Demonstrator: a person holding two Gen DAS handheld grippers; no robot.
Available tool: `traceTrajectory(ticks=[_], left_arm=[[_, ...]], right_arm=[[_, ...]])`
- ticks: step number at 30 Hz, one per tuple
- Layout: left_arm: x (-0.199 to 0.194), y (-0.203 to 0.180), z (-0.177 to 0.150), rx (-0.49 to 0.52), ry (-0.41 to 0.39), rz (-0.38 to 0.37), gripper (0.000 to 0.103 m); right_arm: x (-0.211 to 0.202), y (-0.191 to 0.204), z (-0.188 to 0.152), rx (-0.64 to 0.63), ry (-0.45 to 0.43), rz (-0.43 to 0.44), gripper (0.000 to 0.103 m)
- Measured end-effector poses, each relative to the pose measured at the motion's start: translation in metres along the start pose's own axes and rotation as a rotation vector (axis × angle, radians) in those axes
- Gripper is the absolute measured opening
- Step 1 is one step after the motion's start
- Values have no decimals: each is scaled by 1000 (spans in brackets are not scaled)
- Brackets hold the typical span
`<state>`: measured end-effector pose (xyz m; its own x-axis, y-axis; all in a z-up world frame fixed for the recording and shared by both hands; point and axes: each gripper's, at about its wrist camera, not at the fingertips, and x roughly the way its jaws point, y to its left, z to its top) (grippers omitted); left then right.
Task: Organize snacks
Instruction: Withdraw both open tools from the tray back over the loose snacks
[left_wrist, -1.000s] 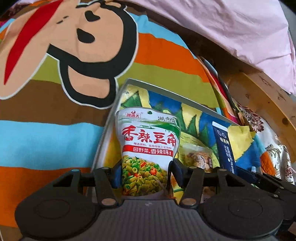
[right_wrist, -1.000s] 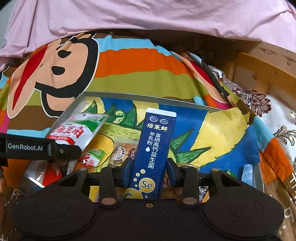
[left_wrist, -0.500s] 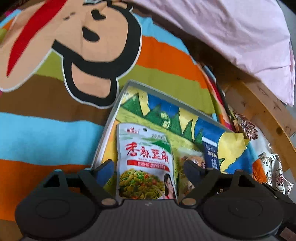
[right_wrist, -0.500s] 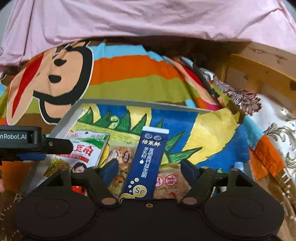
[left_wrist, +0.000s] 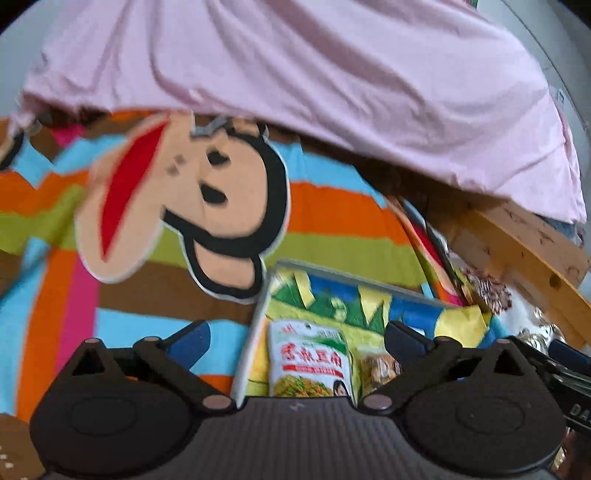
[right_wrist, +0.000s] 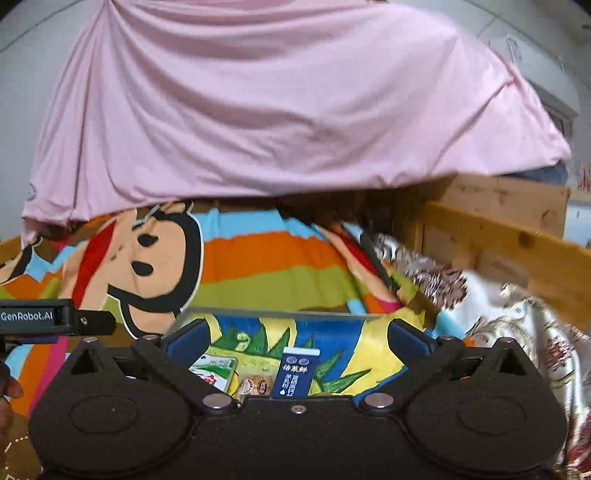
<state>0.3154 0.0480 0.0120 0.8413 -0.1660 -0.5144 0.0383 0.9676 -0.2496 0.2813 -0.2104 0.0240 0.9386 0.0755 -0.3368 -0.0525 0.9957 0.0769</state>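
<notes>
A grey box with a bright dinosaur lining sits on the striped blanket. A green-and-white bean snack bag lies inside it at the left. A dark blue sachet pack lies in the middle, with small biscuit packets between the two. My left gripper hovers above the bag, jaws opening wide, pads off it. My right gripper hangs over the blue pack, jaws opening too, touching nothing.
A striped blanket with a cartoon monkey covers the bed. A pink sheet hangs behind it. A wooden bed rail and floral cloth lie to the right. The left gripper's body shows at the right view's left edge.
Both grippers let go, the left of the bean bag and the right of the blue pack, opened wide, and drew back and up. Both items now lie in the box.
</notes>
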Motion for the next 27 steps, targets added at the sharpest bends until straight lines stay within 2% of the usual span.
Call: traceTrajectory(ticks=[8, 17, 22, 27], left_arm=[[-63, -14, -8, 73, -85, 47, 102], [-115, -21, -40, 162, -57, 109, 102], [-142, -18, -55, 146, -42, 108, 102], [-165, -9, -76, 115, -3, 114, 102]], right_arm=[[-50, -12, 1, 63, -39, 47, 102], [-114, -25, -15, 126, -45, 91, 102], [-144, -29, -25, 124, -38, 82, 102], [-162, -27, -40, 108, 19, 77, 102]])
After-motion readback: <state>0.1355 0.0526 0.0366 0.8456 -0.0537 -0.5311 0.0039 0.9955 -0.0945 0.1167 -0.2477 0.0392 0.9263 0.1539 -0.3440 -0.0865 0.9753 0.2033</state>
